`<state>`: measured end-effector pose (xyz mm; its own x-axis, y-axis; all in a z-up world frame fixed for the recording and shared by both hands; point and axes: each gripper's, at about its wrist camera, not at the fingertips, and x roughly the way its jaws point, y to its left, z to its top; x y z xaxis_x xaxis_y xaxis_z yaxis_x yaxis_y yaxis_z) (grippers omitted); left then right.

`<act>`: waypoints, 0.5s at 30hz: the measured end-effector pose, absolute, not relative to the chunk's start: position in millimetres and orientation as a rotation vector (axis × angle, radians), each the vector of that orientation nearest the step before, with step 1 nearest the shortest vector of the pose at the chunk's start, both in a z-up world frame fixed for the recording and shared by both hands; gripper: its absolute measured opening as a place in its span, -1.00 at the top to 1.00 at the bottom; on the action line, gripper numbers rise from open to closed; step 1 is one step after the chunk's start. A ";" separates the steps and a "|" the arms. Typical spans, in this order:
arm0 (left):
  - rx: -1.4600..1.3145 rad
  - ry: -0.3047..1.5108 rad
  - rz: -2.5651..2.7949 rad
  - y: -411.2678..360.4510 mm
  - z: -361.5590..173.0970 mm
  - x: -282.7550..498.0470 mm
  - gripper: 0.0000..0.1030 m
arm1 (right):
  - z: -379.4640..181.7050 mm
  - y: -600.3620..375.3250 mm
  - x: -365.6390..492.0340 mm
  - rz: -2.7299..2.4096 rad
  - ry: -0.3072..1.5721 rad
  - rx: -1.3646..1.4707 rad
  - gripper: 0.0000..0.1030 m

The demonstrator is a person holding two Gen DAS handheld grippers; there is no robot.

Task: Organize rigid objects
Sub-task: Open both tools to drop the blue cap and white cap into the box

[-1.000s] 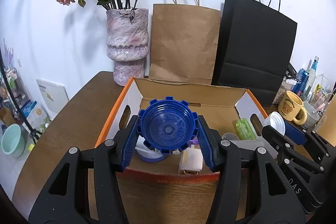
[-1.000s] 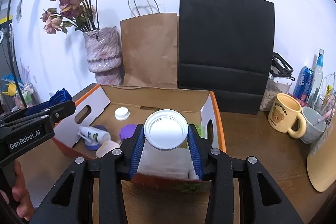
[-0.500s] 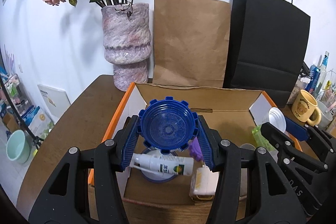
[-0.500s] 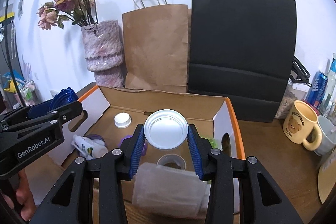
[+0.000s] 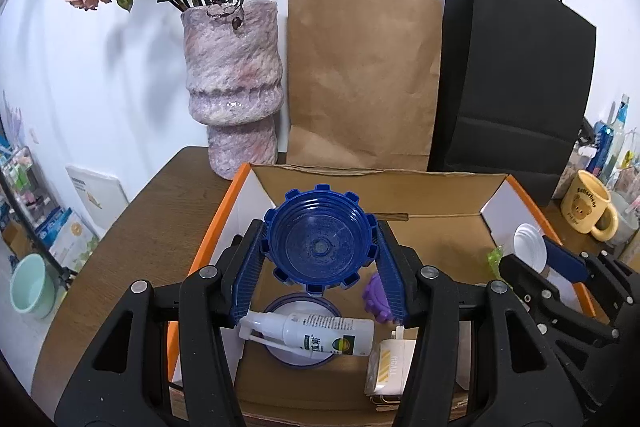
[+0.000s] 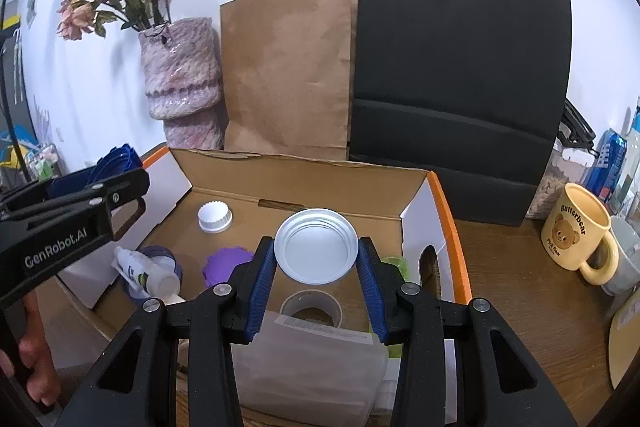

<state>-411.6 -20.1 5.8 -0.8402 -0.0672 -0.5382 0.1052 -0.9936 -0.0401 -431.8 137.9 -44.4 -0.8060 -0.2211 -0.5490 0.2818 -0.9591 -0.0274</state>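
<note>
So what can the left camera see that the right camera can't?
Only the left camera shows the pale green bowl down on the floor and the cream charger block in the box.

Only the right camera shows the white ridged cap on the box floor, the roll of tape and a person's fingers.

Both show the cardboard box, the blue lid in the left tongs, the white lid in the right tongs, the spray bottle and the yellow mug.

Bright even light, soft wall shadows, sharp, fisheye-bent edges (dark corners)
</note>
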 end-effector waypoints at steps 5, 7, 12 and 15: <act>0.818 0.110 -2.916 -30.1 7.6 -410.3 -0.73 | -45.3 143.9 -431.4 -2.792 0.169 0.846 -0.66; 0.787 0.113 -2.926 -32.4 10.8 -407.5 -1.00 | -45.0 148.0 -430.2 -2.798 0.157 0.842 -0.97; 0.786 0.142 -2.916 -36.7 13.3 -406.2 -1.00 | -40.6 152.6 -426.6 -2.810 0.135 0.819 -1.00; 0.790 0.141 -2.908 -37.3 12.6 -405.4 -1.00 | -38.4 150.8 -424.8 -2.808 0.142 0.810 -1.00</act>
